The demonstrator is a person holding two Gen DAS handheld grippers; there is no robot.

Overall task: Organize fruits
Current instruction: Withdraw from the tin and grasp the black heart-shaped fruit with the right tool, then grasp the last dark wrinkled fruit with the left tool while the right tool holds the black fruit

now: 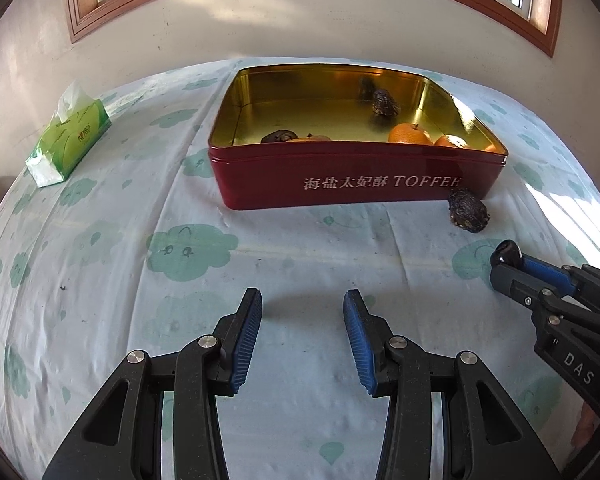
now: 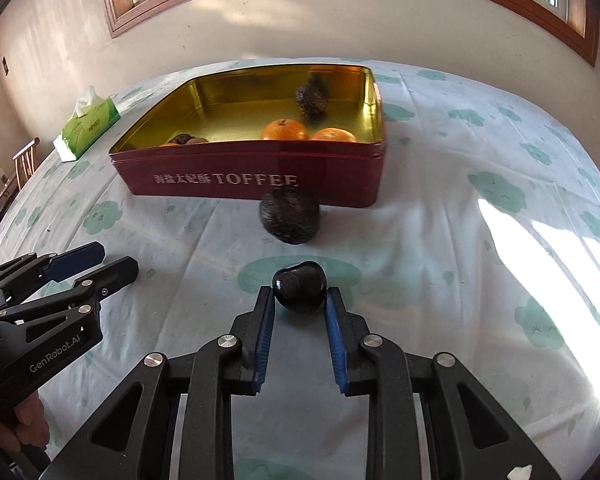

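Your right gripper (image 2: 300, 294) has its jaws pinched on a small, glossy dark fruit (image 2: 299, 286), and that grip is the weak point: the fruit is round and slick, and only the very tips of the blue pads (image 2: 333, 312) touch its sides, so it will likely squirt forward or roll out as you lift if you tilt or jerk. The fruit looks to sit on the cloud-print tablecloth (image 2: 440, 240) at the mouth of the fingers, not deep between them, so most of the pad length is wasted. A second hazard sits straight ahead: a wrinkled dark fruit (image 2: 290, 216) lies on the cloth against the front wall of the red toffee tin (image 2: 252, 182), right on your path, and a low carry could knock it or clip the tin's rim. Clear both before you drop into the tin, where two oranges (image 2: 285, 130) and another wrinkled dark fruit (image 2: 310, 98) already lie near the right side; a hard release could set them rolling. Your left gripper (image 1: 302, 332) hangs over bare cloth with its fingers spread and nothing between them, near the right one; keep it from drifting into the lift. The green tissue pack (image 1: 70, 136) at far left is well apart and no concern.
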